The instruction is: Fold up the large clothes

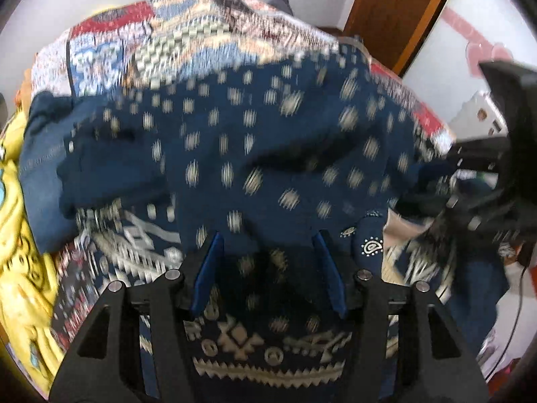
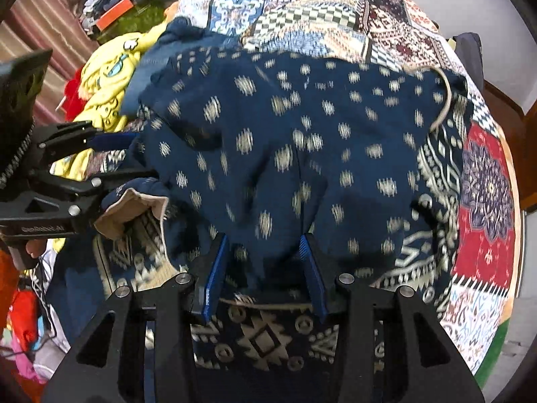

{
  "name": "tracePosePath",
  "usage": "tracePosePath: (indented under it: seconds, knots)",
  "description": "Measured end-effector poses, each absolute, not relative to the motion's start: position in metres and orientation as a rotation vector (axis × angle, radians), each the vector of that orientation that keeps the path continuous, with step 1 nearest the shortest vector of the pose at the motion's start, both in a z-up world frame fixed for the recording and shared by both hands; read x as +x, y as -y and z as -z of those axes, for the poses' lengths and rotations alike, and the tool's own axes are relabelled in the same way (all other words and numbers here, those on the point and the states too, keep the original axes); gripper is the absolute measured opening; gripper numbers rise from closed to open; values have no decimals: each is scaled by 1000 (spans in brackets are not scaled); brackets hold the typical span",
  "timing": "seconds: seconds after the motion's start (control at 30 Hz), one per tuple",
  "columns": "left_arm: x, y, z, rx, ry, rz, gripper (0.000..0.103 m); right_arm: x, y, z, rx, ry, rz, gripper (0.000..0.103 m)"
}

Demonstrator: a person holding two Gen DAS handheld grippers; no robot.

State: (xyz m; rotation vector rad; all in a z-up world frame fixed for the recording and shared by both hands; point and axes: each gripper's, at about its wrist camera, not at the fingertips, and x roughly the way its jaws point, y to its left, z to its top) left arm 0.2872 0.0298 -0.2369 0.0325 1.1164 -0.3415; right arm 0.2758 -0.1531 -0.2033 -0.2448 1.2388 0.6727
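Observation:
A large navy garment with cream dots and a patterned border (image 1: 255,141) lies bunched on a patchwork bedspread (image 1: 188,37); it also fills the right wrist view (image 2: 302,141). My left gripper (image 1: 268,245) has its blue fingers (image 1: 208,268) spread wide, with the cloth's edge lying between them. My right gripper (image 2: 265,252) also stands open, its fingers (image 2: 214,272) either side of a fold of the garment. Each gripper shows at the edge of the other's view: the right one (image 1: 486,184), the left one (image 2: 84,161).
A yellow cartoon-print cloth (image 1: 20,235) lies left of the garment, also seen in the right wrist view (image 2: 107,77). A pile of clutter (image 2: 124,3) sits beyond it. A wooden door (image 1: 402,6) and white wall stand at the back right. Bright clothes (image 2: 23,319) lie low left.

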Motion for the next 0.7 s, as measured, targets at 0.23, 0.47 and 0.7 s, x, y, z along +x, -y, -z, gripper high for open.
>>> tracePosePath:
  seconds: [0.23, 0.47, 0.7]
  knots:
    - [258, -51, 231, -28, -1082, 309, 60, 272, 174, 190, -167, -1219, -666, 40]
    - [257, -97, 191, -88, -993, 208, 62, 291, 211, 152, -50, -1105, -600, 40]
    - [294, -174, 181, -257, -930, 26, 70, 328, 244, 145, 55, -1043, -468, 55]
